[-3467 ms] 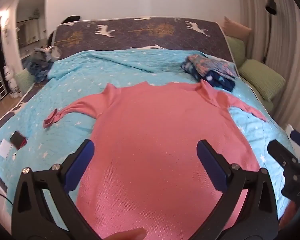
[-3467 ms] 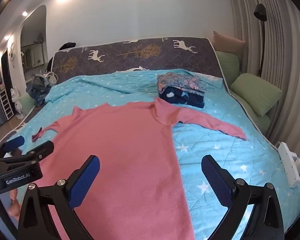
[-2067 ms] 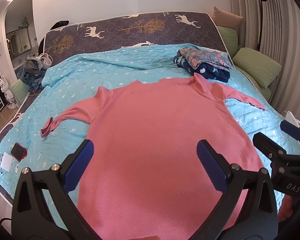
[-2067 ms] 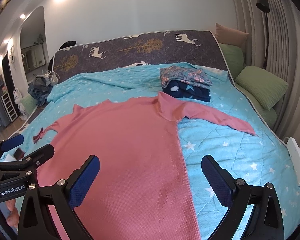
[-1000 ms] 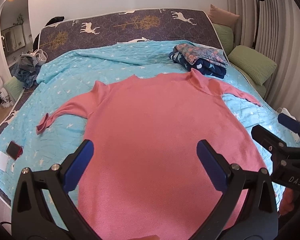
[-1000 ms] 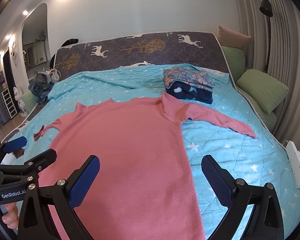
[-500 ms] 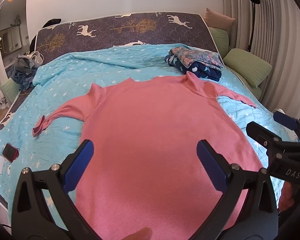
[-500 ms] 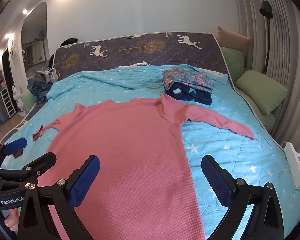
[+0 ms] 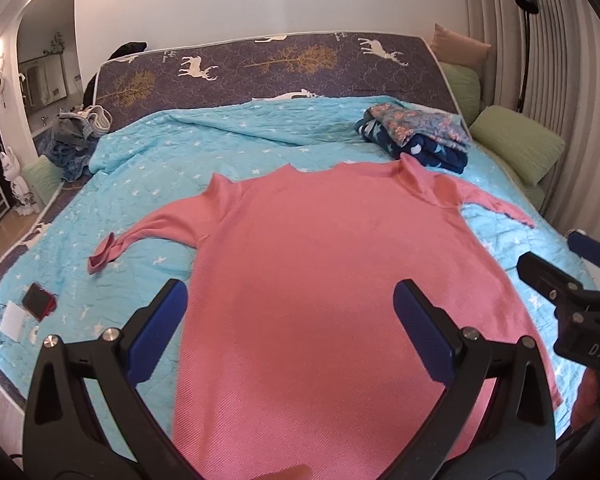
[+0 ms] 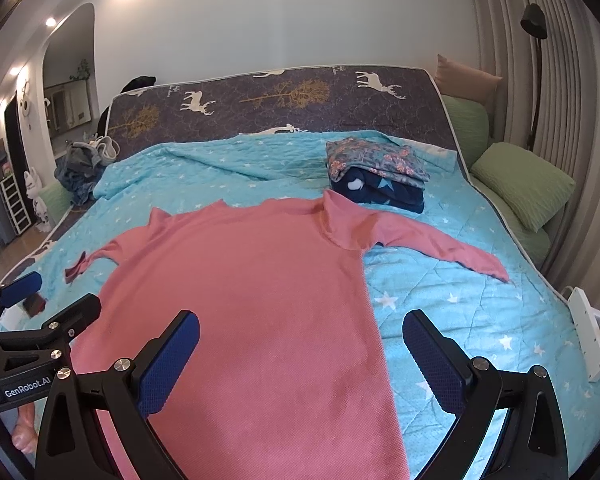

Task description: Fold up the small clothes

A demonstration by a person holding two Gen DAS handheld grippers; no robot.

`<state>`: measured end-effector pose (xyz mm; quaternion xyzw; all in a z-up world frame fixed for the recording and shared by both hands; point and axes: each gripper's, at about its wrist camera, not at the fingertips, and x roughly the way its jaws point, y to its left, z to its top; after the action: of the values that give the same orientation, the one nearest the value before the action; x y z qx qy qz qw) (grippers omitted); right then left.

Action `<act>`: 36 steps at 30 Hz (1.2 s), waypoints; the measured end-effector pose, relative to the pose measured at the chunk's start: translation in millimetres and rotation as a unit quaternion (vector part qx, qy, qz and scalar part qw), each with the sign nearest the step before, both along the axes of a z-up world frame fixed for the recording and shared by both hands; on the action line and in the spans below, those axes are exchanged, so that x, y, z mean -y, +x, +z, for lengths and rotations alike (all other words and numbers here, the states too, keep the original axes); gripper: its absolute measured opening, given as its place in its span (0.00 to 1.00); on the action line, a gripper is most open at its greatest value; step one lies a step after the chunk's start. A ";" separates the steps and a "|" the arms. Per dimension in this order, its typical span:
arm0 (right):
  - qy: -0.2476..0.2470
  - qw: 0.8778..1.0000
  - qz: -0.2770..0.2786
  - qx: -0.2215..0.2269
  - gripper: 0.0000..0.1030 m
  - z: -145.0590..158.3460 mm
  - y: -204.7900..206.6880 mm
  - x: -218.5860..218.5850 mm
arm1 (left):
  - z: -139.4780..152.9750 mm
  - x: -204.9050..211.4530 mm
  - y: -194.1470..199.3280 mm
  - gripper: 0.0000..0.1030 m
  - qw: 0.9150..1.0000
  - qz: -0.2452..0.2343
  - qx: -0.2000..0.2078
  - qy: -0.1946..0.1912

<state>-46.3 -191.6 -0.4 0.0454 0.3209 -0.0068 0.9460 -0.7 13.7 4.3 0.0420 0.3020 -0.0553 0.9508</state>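
Observation:
A pink long-sleeved top [image 9: 320, 280] [image 10: 252, 296] lies flat on the turquoise star quilt [image 9: 220, 148] [image 10: 460, 304], sleeves spread out to both sides. My left gripper [image 9: 290, 312] hovers open above the top's lower body, nothing between its blue pads. My right gripper [image 10: 300, 344] is also open, above the top's right edge near the hem. Each gripper shows at the other view's side edge. The hem itself is hidden below both views.
A stack of folded clothes [image 9: 416, 136] [image 10: 376, 176] sits at the far right of the bed. A red phone [image 9: 40, 300] and a white card lie at the left edge. Green pillows [image 10: 524, 184], a white power strip [image 10: 588, 332] and a floor lamp line the right side.
Both grippers have drifted slightly, so the top appears a little farther and more centred. The top and folded stack have not moved. Both grippers stay open.

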 end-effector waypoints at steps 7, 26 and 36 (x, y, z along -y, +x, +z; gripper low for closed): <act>-0.007 1.000 0.003 0.001 1.00 1.5 1.2 -4.9 | -1.0 -9.9 3.5 0.99 1.000 -0.003 0.003 -0.016; -0.018 1.000 -0.003 -0.015 1.00 -1.2 13.2 -26.6 | -16.5 -59.7 19.6 0.99 0.998 0.056 0.005 -0.039; -0.039 0.999 0.009 -0.018 1.00 -2.6 30.2 -43.1 | -39.9 -180.7 70.6 0.99 0.981 0.145 -0.071 -0.111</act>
<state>-16.2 -148.5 -3.0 0.0052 0.3375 -0.0115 0.9412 69.9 194.4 -35.7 -0.1118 0.3637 0.0471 0.9236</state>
